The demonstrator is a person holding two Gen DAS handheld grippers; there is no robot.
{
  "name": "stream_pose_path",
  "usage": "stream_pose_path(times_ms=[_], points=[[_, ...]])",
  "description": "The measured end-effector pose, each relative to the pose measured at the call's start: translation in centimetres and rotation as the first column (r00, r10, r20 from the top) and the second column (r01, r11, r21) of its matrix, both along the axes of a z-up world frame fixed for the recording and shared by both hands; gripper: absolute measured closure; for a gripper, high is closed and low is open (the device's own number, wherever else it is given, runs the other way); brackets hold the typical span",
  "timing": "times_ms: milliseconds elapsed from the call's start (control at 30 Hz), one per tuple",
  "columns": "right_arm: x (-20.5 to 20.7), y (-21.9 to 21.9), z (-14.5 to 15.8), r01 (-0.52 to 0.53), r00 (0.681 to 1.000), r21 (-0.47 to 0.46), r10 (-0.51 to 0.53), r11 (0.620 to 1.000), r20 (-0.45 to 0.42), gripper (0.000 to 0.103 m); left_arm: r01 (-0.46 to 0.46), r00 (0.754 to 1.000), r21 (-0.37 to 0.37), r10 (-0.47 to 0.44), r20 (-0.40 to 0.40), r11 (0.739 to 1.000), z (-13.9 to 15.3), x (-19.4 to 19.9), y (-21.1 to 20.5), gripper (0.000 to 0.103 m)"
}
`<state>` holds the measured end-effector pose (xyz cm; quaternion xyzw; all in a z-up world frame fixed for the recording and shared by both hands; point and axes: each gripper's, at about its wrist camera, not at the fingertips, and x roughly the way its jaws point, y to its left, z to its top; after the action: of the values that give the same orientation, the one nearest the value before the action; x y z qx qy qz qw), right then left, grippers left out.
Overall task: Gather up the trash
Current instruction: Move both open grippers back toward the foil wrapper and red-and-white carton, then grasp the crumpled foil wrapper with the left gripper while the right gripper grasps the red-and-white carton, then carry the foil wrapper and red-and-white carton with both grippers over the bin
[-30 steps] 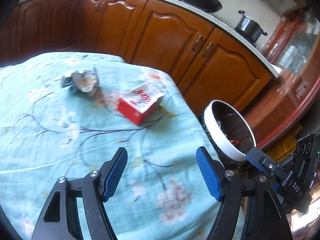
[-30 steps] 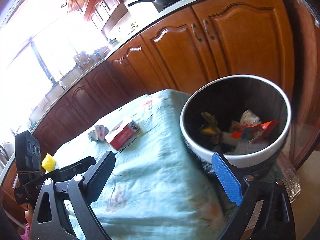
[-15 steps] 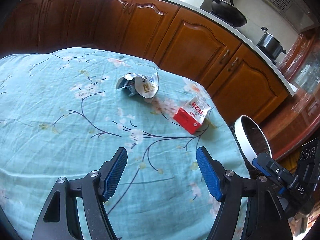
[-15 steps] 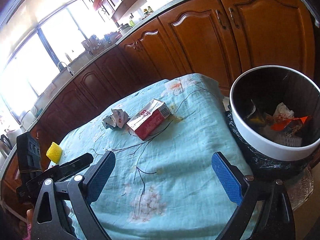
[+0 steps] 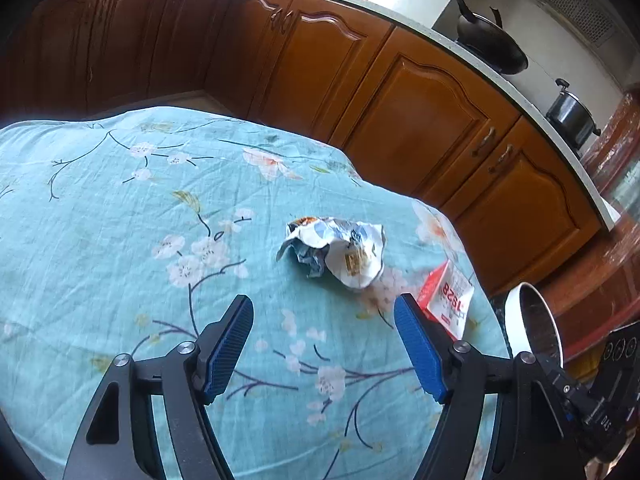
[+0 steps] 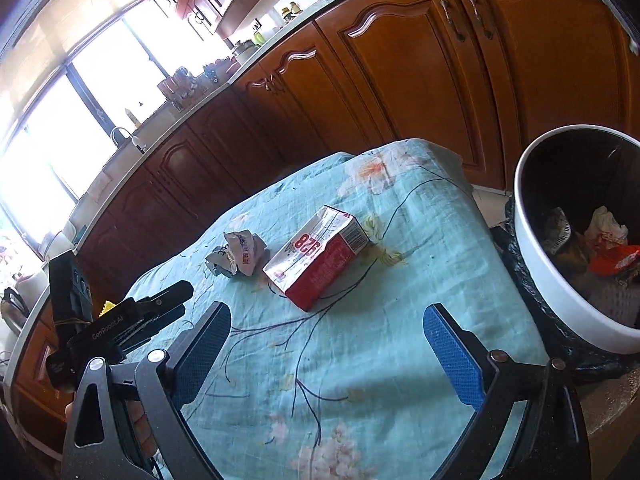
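Note:
A crumpled white wrapper (image 5: 340,254) lies on the teal flowered tablecloth (image 5: 120,240), just ahead of my open, empty left gripper (image 5: 324,316). A red and white carton (image 5: 448,300) lies on its side to the wrapper's right, near the table's right edge. In the right wrist view the carton (image 6: 316,256) lies ahead of my open, empty right gripper (image 6: 328,326), with the wrapper (image 6: 240,254) to its left. A white-rimmed trash bin (image 6: 560,280) holding several pieces of trash stands past the table's right edge; it also shows in the left wrist view (image 5: 532,328).
Brown kitchen cabinets (image 5: 360,80) run behind the table, with a wok (image 5: 490,46) and a pot (image 5: 570,114) on the counter. The left gripper's body (image 6: 120,328) shows at the left of the right wrist view. A yellow sponge (image 6: 105,307) sits behind it.
Both grippers have swung left, away from the bin and toward the table's middle. The wrapper now sits ahead of the left gripper, the carton ahead of the right one. Both stay open.

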<state>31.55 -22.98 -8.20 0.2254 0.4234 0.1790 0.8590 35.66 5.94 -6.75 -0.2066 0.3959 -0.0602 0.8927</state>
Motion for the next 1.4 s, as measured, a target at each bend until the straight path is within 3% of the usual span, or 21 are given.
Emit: stream_pose_path(times_ms=[167,367,433,500,600,667,700,767,900,1033,1100,1133,1167,1200,1233,1400], points=[[2.7,1.6,-0.9,0.021,0.999,0.032,-0.02,0.999,-0.043,0.005,-0.008,1.0,0.013,0.008,0.008,1.0,-0.1,3.0,-0.1,0.031],[5.4,3.9,-1.9,0.044,0.996,-0.005,-0.044,0.999,-0.08,0.006,0.017,1.0,0.062,-0.017,-0.005,0.998,-1.4,6.1,-1.0,0.033],[6.2,4.1,-2.6,0.052,0.992,-0.004,-0.053,0.999,-0.113,0.006,0.033,0.999,0.081,-0.031,-0.024,0.996,-2.0,6.6,-1.4,0.041],[6.9,4.3,-3.4,0.047,0.989,-0.007,-0.048,0.999,-0.143,0.011,0.066,0.997,0.076,-0.063,-0.043,0.995,-2.5,7.1,-1.7,0.061],[6.8,4.1,-3.7,0.048,0.989,-0.017,-0.05,0.999,-0.14,0.027,0.085,0.996,0.095,-0.082,-0.035,0.992,-2.6,6.9,-2.0,0.073],[6.6,3.5,-3.8,0.038,0.988,0.009,-0.036,0.999,-0.147,0.06,0.102,0.995,0.088,-0.1,-0.029,0.991,-2.5,6.5,-2.2,0.077],[6.4,3.1,-3.6,0.039,0.989,0.018,-0.036,0.999,-0.141,0.065,0.108,0.994,0.087,-0.106,-0.025,0.99,-2.4,6.1,-2.2,0.078],[5.7,2.5,-2.6,0.039,0.993,0.008,-0.037,0.999,-0.112,0.093,0.119,0.993,0.085,-0.119,-0.013,0.989,-2.0,5.2,-2.3,0.079],[4.4,1.6,-1.7,0.02,0.996,0.011,-0.019,1.0,-0.09,0.097,0.121,0.993,0.055,-0.121,0.008,0.991,-1.3,2.9,-1.9,0.08],[4.1,2.1,-1.7,0.01,0.996,0.013,-0.009,1.0,-0.091,0.091,0.091,0.995,0.017,-0.091,0.026,0.996,-0.7,-0.1,-0.6,0.08],[4.4,3.1,-1.8,0.014,0.995,-0.029,-0.017,0.999,-0.095,0.087,0.07,0.997,0.01,-0.07,0.033,0.997,-0.6,-1.6,0.2,0.08],[4.6,3.6,-1.9,0.015,0.995,-0.042,-0.019,0.999,-0.103,0.067,0.061,0.997,0.006,-0.062,0.037,0.998,-0.5,-2.3,0.6,0.08],[4.8,4.2,-2.1,0.021,0.993,-0.047,-0.026,0.999,-0.116,0.033,0.051,0.998,0.002,-0.052,0.039,0.999,-0.4,-3.1,1.0,0.08],[4.8,4.7,-2.2,0.038,0.992,-0.052,-0.044,0.998,-0.122,0.02,0.042,0.998,0.0,-0.042,0.041,0.999,-0.3,-3.7,1.4,0.08],[4.8,5.2,-2.1,0.06,0.991,-0.067,-0.068,0.996,-0.114,0.013,0.034,0.999,-0.005,-0.033,0.042,0.999,-0.3,-4.3,1.8,0.08],[5.9,8.5,-2.0,0.107,0.989,-0.241,-0.129,0.965,-0.079,0.013,0.026,0.999,-0.016,-0.025,0.041,1.0,-0.1,-6.0,3.0,0.08]])
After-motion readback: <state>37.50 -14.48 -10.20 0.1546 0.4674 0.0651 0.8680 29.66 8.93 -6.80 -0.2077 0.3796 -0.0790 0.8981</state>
